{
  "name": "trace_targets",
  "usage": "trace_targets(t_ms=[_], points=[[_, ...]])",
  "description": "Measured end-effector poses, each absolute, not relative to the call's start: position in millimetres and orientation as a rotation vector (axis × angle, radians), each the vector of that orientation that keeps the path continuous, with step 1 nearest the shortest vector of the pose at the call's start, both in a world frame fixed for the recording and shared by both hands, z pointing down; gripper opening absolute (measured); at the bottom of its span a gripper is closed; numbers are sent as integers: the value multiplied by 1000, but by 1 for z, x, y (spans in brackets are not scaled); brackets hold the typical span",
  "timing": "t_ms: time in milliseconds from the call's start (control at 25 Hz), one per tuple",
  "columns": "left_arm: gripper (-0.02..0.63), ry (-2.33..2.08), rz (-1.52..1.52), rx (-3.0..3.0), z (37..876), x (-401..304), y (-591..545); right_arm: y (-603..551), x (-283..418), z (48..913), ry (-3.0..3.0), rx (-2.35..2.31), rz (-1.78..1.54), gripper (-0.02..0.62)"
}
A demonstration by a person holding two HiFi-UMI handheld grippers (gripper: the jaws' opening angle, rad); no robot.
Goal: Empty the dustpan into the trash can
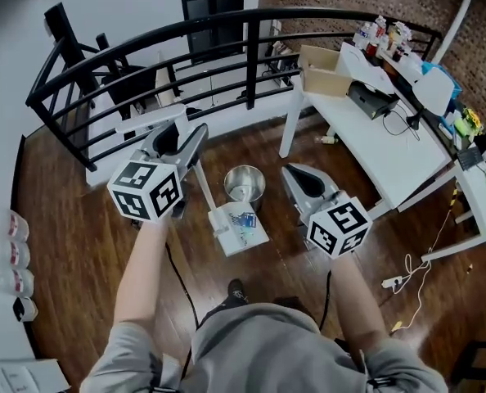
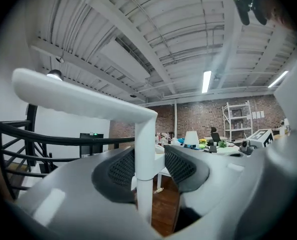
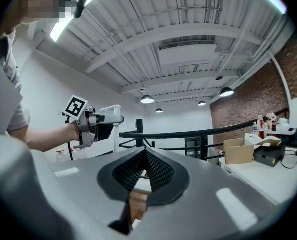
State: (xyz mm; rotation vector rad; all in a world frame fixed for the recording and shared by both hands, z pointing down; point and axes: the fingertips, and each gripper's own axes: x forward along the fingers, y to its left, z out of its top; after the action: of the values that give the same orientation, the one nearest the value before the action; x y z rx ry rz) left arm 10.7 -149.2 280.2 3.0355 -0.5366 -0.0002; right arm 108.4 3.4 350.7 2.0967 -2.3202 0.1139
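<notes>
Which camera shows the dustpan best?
Head view: the whole dustpan, litter inside, beside the trash can. Left gripper view shows only its handle between the jaws; right gripper view only the handle top.

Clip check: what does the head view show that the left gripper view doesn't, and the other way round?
Head view only: the metal trash can, the dustpan's tray with scraps in it, and the right gripper, shut and empty.

Left gripper view only: the ceiling strip light and a shelving rack against the brick wall.

Both: the left gripper shut on the white dustpan handle, and the black railing.
</notes>
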Motion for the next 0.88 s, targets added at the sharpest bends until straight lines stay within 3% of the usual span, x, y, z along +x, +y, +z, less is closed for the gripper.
trace_targets(t_ms=[520, 880], points=[[176, -548, -198, 3031, 256, 62, -245, -61, 152, 369, -2250, 2165, 178, -2], [175, -653, -2, 2901, 321, 105, -316, -129, 240, 369, -2307, 2181, 176, -2]])
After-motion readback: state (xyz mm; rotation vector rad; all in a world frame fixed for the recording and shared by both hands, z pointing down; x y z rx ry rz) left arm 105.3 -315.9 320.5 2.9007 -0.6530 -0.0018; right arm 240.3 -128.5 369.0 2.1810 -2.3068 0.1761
